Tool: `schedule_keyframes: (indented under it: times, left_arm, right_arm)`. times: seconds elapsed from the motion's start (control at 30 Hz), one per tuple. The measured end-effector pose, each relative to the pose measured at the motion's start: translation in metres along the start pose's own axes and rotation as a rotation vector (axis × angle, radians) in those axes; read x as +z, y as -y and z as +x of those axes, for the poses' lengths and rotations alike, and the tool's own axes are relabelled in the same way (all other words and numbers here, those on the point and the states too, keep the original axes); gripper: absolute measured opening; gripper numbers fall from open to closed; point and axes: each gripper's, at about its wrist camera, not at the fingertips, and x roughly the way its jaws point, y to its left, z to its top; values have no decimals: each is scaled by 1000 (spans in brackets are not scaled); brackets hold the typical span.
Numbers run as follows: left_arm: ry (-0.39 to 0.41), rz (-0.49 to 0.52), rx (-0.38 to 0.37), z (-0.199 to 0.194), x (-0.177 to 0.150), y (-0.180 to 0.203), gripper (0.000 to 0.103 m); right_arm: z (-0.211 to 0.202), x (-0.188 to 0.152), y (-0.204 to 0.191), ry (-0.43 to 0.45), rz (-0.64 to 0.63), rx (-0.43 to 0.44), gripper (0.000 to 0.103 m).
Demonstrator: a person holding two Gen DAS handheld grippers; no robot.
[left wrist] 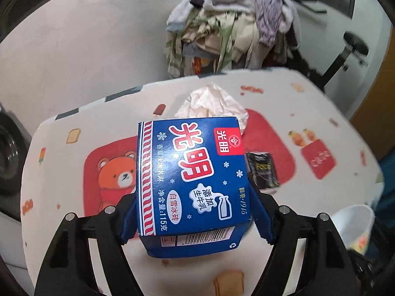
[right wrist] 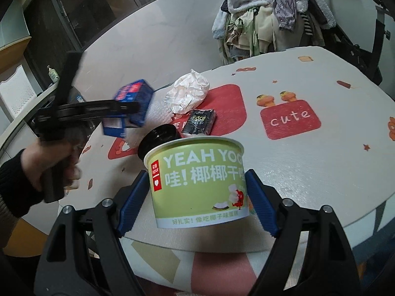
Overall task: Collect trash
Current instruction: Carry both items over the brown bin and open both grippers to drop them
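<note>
So the table [right wrist: 308, 172] is carrying what's left: a crumpled paper wad [right wrist: 187, 91], a black packet [right wrist: 200, 122] just beside it, and a dark lid [right wrist: 160, 138]. The left gripper [left wrist: 195, 219] is squeezing its jaws on the blue ice cream box [left wrist: 192, 172], held above the table, long axis pointing away. The right gripper [right wrist: 197, 197] is clamping the green yogurt cup [right wrist: 197, 180] upright, sitting nearer the packet, I'd guess.

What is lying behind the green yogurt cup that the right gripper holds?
Behind the green yogurt cup held by the right gripper a black lid shows partly; the cup covers its lower part. Farther back lie a black packet and crumpled paper.
</note>
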Motion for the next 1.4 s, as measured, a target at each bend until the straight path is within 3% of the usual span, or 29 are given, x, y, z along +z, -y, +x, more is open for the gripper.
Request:
schedule_keyframes:
  times: [0.17,0.47,0.6,0.83,1.07,1.13,1.17,1.2,1.4]
  left_arm:
    - [18,-55,-87,-50,-49,-8,74]
    - [62,-52,-133,-111,-155,-3,74]
    - [66,-52,-151,-126,-198,4,74]
    - [-13,-13,-184,-124,-270,28,75]
    - [-81,25,-204,-113,-302,40,77]
    - [-88,25,-216,-111,-304,40,81]
    - [-88,19,-227,-112,-305,39,89]
    - [-78,6,-235,-113,-304,37,96]
    - [16,-39,-232,-129,-291,21,96]
  right_arm:
    - [-16,-8,-11,3,-21,-5,78]
    - [-35,-37,-46,-23,-91,2,78]
    - [-42,-50,-59,-29,-123,5,78]
    - [-57,-75,-70,-41,-139,2,78]
    - [-61,-92,-68,-67,-138,-18,78]
    - [-61,-95,-67,-73,-138,-20,78]
    - [-61,-97,-67,-77,-139,-21,78]
    - [-60,-97,-67,-79,-140,-21,78]
    - [-52,-108,-73,-110,-151,-12,78]
